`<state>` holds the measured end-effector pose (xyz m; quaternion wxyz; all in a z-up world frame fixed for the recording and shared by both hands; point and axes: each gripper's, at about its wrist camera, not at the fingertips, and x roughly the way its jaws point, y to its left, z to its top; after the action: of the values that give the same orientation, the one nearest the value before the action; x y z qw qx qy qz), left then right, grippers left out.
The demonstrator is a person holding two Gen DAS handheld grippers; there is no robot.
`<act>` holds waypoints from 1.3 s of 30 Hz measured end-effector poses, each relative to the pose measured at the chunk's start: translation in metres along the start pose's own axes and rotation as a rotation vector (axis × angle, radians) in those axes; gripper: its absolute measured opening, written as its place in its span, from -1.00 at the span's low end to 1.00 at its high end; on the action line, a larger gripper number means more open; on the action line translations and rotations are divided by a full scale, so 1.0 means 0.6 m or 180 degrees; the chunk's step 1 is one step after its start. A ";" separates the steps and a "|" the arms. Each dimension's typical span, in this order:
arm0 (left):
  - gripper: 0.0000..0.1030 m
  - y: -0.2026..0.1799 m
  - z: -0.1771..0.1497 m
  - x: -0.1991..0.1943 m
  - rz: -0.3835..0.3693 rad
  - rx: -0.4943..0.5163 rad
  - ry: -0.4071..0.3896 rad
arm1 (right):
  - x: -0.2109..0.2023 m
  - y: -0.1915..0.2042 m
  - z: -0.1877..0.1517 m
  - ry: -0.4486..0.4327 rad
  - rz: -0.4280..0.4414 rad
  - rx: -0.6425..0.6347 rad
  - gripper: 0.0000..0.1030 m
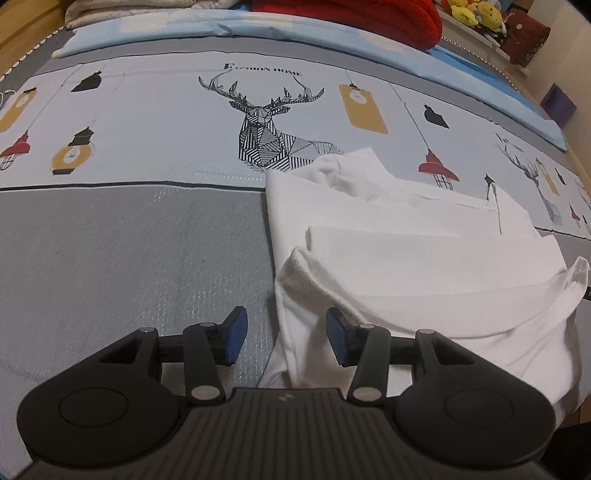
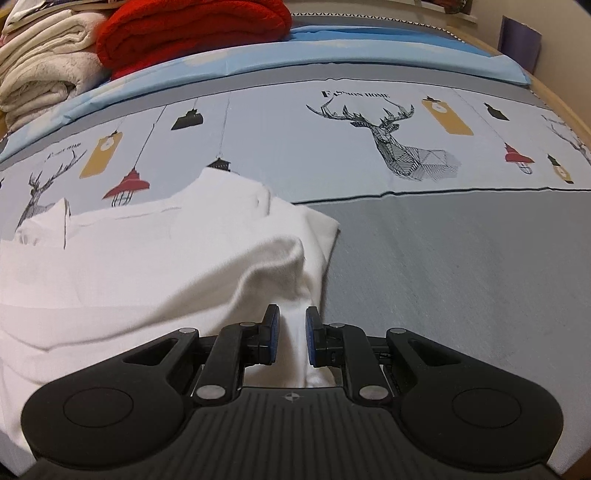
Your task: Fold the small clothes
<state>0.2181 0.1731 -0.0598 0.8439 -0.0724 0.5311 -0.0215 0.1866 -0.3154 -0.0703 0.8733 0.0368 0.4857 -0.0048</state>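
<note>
Nearest me, between the two grippers, lies one white garment (image 1: 424,266), partly folded on the printed bedspread (image 1: 129,240), its long axis running left to right. My right gripper (image 2: 293,332) has its jaws nearly together, pinching a raised fold at the garment's near right corner. My left gripper (image 1: 284,332) stands wide apart — empty, straddling the near left edge, so it looks due to close next. Farther back: one red blanket (image 2: 192,29), one stack of cream towels (image 2: 44,62).
</note>
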 end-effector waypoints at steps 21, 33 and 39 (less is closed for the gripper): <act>-0.92 0.001 0.037 0.025 0.0005 -0.0121 -0.0099 | 0.030 0.001 0.029 -0.0094 0.0111 0.0164 -1.00; -0.88 0.046 0.077 0.015 -0.0203 -0.0672 -0.0276 | 0.029 -0.058 0.060 -0.0200 0.0351 0.1074 -0.85; -0.30 0.022 0.071 0.045 -0.0267 -0.0363 0.0076 | 0.046 -0.039 0.053 0.0055 0.0281 0.0768 -0.40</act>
<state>0.2673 0.1875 -0.0677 0.8304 -0.1422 0.5380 -0.0274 0.2274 -0.3404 -0.0785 0.8577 0.1629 0.4870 -0.0245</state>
